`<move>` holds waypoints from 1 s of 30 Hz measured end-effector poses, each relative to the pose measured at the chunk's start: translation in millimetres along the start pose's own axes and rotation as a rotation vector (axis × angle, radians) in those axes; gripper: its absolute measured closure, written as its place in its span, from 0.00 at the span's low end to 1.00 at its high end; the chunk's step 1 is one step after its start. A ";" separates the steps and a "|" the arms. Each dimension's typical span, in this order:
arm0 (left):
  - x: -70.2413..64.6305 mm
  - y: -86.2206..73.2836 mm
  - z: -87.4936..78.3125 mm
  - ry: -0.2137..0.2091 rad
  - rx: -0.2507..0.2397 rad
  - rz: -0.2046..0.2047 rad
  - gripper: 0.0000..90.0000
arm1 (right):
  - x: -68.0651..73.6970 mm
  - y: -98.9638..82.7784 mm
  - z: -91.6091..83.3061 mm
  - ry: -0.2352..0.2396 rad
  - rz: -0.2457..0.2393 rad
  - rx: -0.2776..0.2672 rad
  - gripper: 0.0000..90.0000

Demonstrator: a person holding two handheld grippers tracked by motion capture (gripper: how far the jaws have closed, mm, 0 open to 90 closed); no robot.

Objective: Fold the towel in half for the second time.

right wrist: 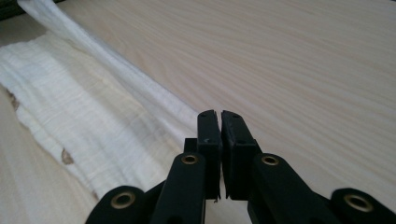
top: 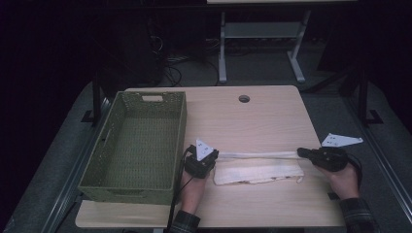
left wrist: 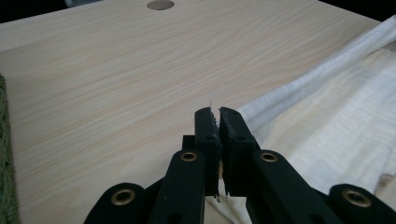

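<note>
1. The towel (top: pixel 257 170) is off-white cloth, soft and finely ribbed.
2. The table (top: pixel 252 121) is pale, smooth, matt wood grain.
3. The basket (top: pixel 138 145) is green, rough weave.

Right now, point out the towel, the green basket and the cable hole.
towel (top: pixel 257 172), high view, middle of the folded part.
green basket (top: pixel 124 188), high view, its near wall.
cable hole (top: pixel 244 98), high view, its centre.
</note>
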State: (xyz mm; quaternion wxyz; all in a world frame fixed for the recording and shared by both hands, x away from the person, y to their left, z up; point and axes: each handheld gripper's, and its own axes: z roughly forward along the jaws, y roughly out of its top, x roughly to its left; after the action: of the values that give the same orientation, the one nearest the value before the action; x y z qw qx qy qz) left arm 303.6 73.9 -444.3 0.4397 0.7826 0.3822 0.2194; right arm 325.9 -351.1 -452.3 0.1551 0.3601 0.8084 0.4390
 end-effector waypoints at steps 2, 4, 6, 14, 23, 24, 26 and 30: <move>-3.0 -2.4 -3.0 0.001 -0.002 0.008 0.96 | 3.4 -2.7 -2.6 0.004 -0.004 0.003 0.96; -6.6 -4.5 -5.4 0.003 -0.001 0.017 0.96 | 6.1 -4.7 -5.2 0.007 -0.009 0.007 0.96; -9.2 -6.1 -8.1 0.003 0.003 0.030 0.96 | 8.4 -6.3 -7.6 0.009 -0.013 0.007 0.95; -20.1 -11.0 -18.5 -0.012 -0.001 0.048 0.96 | 14.5 -14.8 -13.7 0.014 -0.015 0.021 0.95; -28.7 -23.1 -21.5 -0.022 0.035 0.061 0.95 | 20.5 -24.8 -17.6 0.037 -0.004 0.045 0.95; -28.6 -25.8 -21.5 -0.022 0.049 0.068 0.95 | 21.1 -25.9 -17.3 0.039 -0.003 0.050 0.95; -29.4 -28.8 -21.5 -0.023 0.059 0.059 0.95 | 22.4 -27.3 -18.2 0.043 -0.002 0.054 0.94; -32.1 -30.2 -28.4 -0.044 0.052 0.029 0.89 | 24.9 -27.6 -25.5 0.059 0.004 0.037 0.84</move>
State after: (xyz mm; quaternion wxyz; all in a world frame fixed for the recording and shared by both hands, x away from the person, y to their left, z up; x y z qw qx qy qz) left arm 252.4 73.0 -455.7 0.4243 0.8039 0.3665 0.1984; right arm 281.8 -358.2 -458.9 0.1238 0.3513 0.8199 0.4347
